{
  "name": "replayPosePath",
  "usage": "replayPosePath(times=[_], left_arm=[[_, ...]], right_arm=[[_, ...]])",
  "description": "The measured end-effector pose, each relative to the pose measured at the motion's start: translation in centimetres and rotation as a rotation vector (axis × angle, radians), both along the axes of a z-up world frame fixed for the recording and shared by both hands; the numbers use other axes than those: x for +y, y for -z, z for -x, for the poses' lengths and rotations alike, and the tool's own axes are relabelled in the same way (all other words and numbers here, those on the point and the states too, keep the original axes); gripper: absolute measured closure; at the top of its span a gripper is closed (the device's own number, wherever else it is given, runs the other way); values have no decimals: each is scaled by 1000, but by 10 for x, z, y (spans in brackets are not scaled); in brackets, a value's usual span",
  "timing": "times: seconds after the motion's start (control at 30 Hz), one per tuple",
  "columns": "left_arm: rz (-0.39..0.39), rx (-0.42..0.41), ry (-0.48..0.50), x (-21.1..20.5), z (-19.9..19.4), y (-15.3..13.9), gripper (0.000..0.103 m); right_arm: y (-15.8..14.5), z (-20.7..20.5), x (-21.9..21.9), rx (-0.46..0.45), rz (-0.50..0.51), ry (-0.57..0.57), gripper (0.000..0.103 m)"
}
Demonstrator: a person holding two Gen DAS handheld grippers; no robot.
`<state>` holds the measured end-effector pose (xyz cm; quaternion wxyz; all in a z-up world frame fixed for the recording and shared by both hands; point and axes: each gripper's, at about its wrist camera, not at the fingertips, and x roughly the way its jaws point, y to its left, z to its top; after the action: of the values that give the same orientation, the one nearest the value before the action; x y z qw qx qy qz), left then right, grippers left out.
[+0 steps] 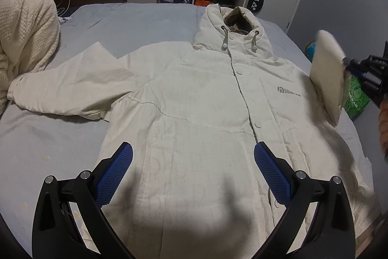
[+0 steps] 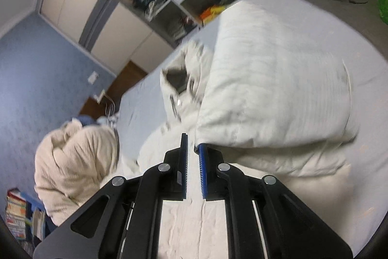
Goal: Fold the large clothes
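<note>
two grippers over cream jacket [image 1: 194, 94], spread front-up on bed [image 1: 135, 16]. right gripper [image 2: 193, 149] was clamped on lifted sleeve [image 1: 327, 74]; best carried across chest, laid flat. left gripper [image 1: 194, 171] was wide open, empty, above hem.

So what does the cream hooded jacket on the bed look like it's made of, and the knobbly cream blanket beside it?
Cream hooded jacket: likely a matte woven cotton or cotton blend over light padding, judging by fine creases, stitched panel seams and a puffy lifted sleeve.
Knobbly cream blanket: apparently a soft waffle or chunky knit, with a bumpy grid texture and no sheen. The exact fibre can't be told.
</note>
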<state>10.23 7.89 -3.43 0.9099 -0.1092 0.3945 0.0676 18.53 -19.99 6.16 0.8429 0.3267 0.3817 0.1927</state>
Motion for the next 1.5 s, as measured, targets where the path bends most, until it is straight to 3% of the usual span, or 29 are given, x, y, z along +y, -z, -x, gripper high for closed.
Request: replayPosePath(times=[0.4, 0.6, 0.67, 0.73, 0.8, 0.93, 1.17, 1.33, 1.5], left_arm=[[-59, 49, 21, -9, -6, 8, 6], [-93, 74, 29, -14, -8, 12, 6], [-113, 90, 32, -17, -10, 14, 6], [-132, 110, 45, -21, -13, 16, 6], [-150, 117, 81, -30, -18, 17, 6], [-151, 110, 152, -55, -31, 12, 6], [-283, 59, 360, -147, -79, 3, 7], [-406, 61, 462, -213, -117, 8, 8], [-472, 44, 533, -262, -150, 15, 14]], right_arm=[[74, 2, 94, 89, 217, -208, 96], [94, 13, 90, 121, 240, -251, 94], [92, 21, 77, 117, 208, -233, 84], [87, 34, 56, 96, 174, -188, 61], [82, 45, 37, 71, 168, -134, 52], [85, 61, -7, 71, 143, 11, 52], [107, 77, -73, 108, 81, 281, 52], [107, 81, -90, 76, 89, 377, 52], [119, 86, -109, 104, 23, 456, 52]])
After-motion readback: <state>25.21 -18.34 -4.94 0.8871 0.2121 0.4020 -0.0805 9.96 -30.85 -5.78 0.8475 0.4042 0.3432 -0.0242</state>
